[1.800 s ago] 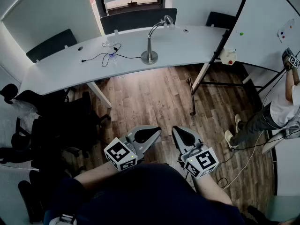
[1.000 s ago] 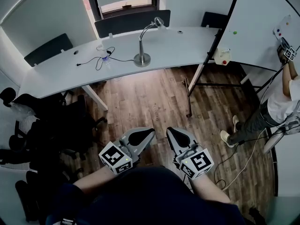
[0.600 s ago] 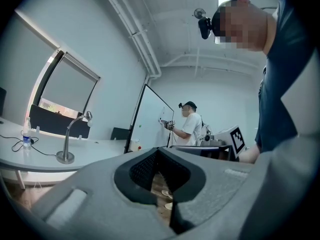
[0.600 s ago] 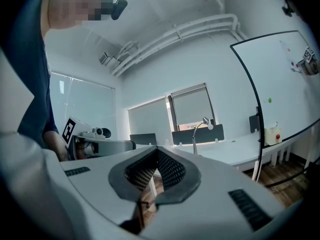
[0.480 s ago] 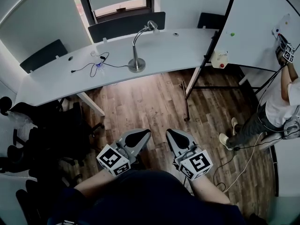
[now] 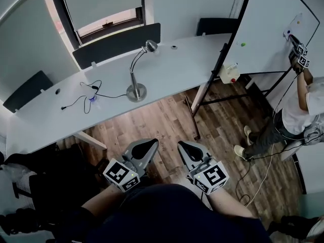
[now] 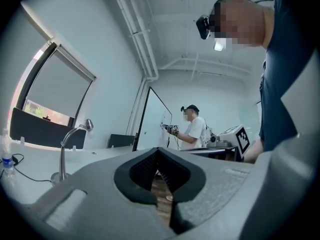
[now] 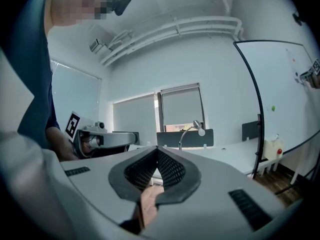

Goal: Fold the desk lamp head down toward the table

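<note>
a silver desk lamp (image 6: pixel 136 70) stands upright on the long white table (image 6: pixel 172 70), its round base near the table's front edge, its thin gooseneck rising and arching over to a small raised head that points away toward the table's far side.

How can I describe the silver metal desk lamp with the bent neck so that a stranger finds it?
Look at the long curved white desk below the window. Near its middle, right of the black cables, stands the silver desk lamp on a round base. It is the only tall thing there, with a thin neck that arches over to a small head.
</note>
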Demonstrator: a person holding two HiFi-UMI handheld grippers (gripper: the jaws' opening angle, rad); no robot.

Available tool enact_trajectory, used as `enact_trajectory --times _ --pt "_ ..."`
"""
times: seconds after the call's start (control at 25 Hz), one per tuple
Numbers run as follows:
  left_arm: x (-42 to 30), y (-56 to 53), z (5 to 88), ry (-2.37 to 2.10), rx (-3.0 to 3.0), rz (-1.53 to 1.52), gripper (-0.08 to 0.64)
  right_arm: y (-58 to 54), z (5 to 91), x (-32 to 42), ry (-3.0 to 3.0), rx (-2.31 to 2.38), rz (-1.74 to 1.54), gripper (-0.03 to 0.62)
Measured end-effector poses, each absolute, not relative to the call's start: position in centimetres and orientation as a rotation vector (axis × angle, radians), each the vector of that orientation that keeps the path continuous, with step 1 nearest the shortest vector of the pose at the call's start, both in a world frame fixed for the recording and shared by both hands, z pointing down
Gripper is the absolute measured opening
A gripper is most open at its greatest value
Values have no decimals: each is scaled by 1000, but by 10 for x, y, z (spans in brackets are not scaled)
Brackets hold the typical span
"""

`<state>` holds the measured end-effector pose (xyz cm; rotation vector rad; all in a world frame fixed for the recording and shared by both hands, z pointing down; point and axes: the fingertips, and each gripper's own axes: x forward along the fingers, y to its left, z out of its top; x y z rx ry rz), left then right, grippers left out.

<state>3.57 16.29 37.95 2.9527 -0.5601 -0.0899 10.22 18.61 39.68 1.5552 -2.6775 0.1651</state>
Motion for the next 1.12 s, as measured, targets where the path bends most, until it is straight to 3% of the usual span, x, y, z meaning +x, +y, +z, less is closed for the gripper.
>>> enact_trajectory --times 0.36,0.64,1.12 --pt "19 54 387 -497 2934 -78 5 89 387 97 -2570 1671 121 9" --pt "49 5 406 -538 2900 -51 5 37 399 119 -2595 1611 135 10" --pt "54 -73 425 -902 2833 20 5 -58 399 135 -2750 1366 16 11"
